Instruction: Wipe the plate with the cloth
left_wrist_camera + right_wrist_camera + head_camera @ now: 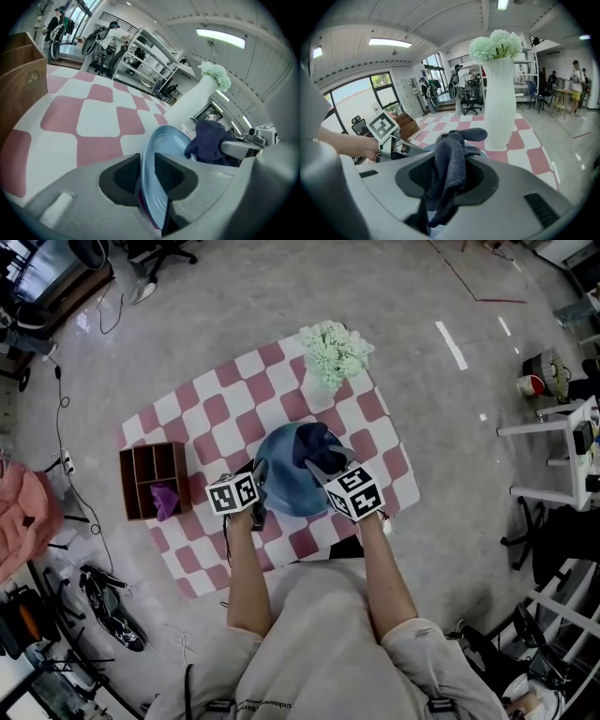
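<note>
From above, the blue plate (286, 488) sits on the checked table (211, 413). The left gripper (260, 486) grips its near rim, and the right gripper (326, 468) holds the dark cloth (317, 448) over it.

Left gripper view: the jaws are closed tight on the plate's edge.

Right gripper view: the jaws pinch the bunched cloth. I'd say a hard wipe could twist the plate loose or knock the vase (499, 93).

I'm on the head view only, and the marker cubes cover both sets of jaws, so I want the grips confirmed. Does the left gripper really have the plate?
Observer: Yes. The left gripper has its jaws closed on the rim of the blue plate, one on each face.
Operator: And the cloth?
Observer: The right gripper pinches the dark cloth between its jaws.
Operator: Any cloth free for wiping?
Observer: A bunched fold sticks out past the jaws, toward the blue plate.
</note>
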### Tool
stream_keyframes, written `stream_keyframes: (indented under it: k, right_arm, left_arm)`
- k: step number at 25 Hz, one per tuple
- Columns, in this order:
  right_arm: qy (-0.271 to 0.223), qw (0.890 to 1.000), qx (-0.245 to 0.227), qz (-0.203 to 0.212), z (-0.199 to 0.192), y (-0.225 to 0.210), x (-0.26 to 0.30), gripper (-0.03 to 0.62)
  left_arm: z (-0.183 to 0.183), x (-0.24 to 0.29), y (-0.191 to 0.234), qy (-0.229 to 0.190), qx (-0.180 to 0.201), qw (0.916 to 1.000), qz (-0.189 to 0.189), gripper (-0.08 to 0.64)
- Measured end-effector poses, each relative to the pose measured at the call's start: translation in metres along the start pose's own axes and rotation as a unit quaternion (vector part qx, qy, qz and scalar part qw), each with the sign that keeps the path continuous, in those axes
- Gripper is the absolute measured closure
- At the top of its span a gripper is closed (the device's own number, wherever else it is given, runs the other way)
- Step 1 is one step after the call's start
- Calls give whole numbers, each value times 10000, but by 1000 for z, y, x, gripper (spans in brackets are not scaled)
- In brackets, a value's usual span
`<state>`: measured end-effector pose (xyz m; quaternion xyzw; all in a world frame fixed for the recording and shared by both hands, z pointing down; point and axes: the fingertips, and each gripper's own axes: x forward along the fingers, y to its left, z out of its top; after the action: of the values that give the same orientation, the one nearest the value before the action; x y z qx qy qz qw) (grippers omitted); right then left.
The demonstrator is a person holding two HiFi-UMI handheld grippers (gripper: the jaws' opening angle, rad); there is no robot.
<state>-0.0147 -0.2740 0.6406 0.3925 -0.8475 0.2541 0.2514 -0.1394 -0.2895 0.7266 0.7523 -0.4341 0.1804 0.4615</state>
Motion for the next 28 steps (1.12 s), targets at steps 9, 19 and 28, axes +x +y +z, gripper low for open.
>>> stream_keyframes:
  k: [9, 19, 28]
  right_arm:
    - [3, 9996, -186, -213, -5, 9, -13, 465]
    - [-325, 9982, -459, -230, 22, 48, -13, 465]
    - [-177, 9897, -1394, -276, 49, 129, 15, 465]
  left_arm:
    - [-5, -6, -6, -59, -36, 9999, -127, 534]
    - [24, -54, -22, -723, 151, 9961, -480, 534]
    - [43, -119, -48, -1220, 886, 9858, -739, 534]
